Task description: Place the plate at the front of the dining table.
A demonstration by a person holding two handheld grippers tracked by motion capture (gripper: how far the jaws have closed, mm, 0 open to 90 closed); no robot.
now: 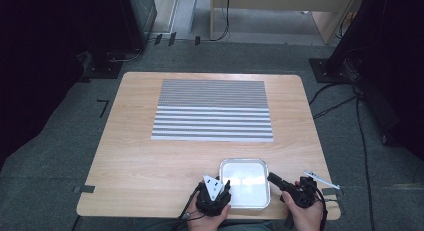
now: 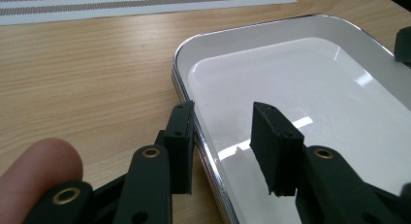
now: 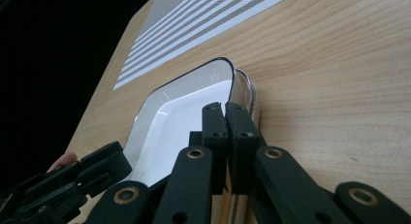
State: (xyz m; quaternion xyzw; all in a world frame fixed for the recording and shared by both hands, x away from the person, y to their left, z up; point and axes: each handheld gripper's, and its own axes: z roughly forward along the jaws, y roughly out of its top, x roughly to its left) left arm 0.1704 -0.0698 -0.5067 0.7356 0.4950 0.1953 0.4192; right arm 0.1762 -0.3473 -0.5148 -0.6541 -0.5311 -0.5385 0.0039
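A shallow white tray with a shiny metal rim [image 1: 244, 161] lies near the table's front edge. My left gripper [image 1: 223, 184] is open at the tray's left side. In the left gripper view its jaws [image 2: 225, 146] straddle the tray's rim [image 2: 196, 112], one outside and one over the white bottom, neither pressing it. My right gripper [image 1: 272, 179] comes in from the right and is shut on the tray's right rim. In the right gripper view that gripper [image 3: 225, 132] has both jaws closed together over the rim [image 3: 242, 86]. The left gripper [image 3: 72, 180] sits across the tray.
A grey-and-white striped mat [image 1: 212, 110] covers the middle and far part of the wooden table [image 1: 135, 156]. Cables [image 1: 362, 136] trail on the carpet to the right. Dark equipment stands [image 1: 115, 56] sit at the far left and far right.
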